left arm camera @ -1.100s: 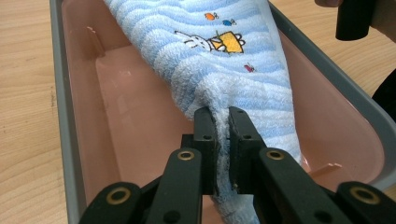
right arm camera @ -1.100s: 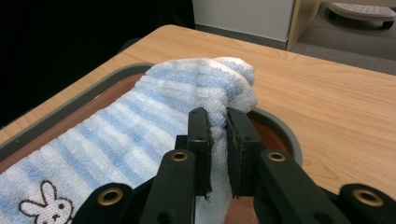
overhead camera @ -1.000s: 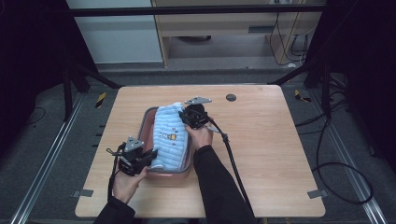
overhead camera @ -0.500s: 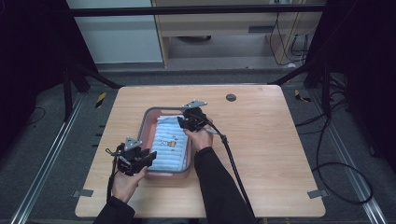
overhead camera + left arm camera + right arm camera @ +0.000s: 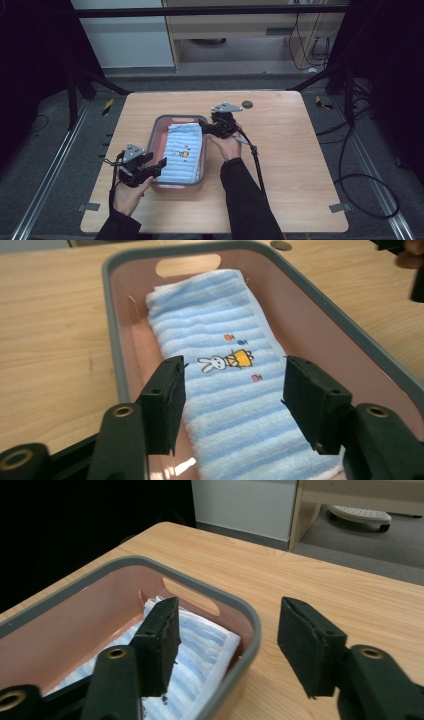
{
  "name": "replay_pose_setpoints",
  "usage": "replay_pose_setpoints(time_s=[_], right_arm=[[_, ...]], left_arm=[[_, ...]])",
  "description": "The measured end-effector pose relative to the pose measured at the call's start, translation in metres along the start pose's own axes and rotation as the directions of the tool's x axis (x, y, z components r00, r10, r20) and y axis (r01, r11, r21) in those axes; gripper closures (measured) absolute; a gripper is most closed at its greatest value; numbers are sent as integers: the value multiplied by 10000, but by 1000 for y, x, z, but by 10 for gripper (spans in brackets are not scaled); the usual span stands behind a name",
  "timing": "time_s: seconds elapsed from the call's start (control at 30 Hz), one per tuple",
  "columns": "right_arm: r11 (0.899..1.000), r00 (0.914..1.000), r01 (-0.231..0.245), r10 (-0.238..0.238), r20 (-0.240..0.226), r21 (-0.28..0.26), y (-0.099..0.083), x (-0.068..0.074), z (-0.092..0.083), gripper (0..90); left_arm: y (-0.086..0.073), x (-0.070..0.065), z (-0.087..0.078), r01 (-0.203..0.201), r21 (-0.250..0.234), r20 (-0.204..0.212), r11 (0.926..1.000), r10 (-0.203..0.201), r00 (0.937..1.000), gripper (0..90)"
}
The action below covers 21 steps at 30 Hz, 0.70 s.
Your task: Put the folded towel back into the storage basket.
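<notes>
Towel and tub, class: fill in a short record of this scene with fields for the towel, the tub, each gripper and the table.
towel: folded blue striped towel with a rabbit picture, lying flat in the tub
tub: pink tub with grey rim, on the table
left gripper: left gripper at the tub's near end, jaws just opened, nothing gripped
right gripper: right gripper at the far right corner, jaws just opened, nothing gripped
table: wooden table
</notes>
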State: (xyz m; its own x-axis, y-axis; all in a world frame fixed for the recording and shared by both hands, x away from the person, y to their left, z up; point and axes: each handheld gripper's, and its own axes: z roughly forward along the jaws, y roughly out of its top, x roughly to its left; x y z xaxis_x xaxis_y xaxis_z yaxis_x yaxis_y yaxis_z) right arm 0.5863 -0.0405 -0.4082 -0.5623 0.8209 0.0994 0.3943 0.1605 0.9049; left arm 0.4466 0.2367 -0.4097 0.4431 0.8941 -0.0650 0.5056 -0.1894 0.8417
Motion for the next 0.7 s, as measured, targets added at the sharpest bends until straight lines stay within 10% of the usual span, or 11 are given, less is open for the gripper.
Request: replay_pose_setpoints(time_s=[0.7], right_arm=[[9986, 9992, -187, 204, 339, -487, -28, -58, -103, 205]], left_arm=[[-2, 22, -13, -382, -435, -266, 9983, 370, 9990, 266]])
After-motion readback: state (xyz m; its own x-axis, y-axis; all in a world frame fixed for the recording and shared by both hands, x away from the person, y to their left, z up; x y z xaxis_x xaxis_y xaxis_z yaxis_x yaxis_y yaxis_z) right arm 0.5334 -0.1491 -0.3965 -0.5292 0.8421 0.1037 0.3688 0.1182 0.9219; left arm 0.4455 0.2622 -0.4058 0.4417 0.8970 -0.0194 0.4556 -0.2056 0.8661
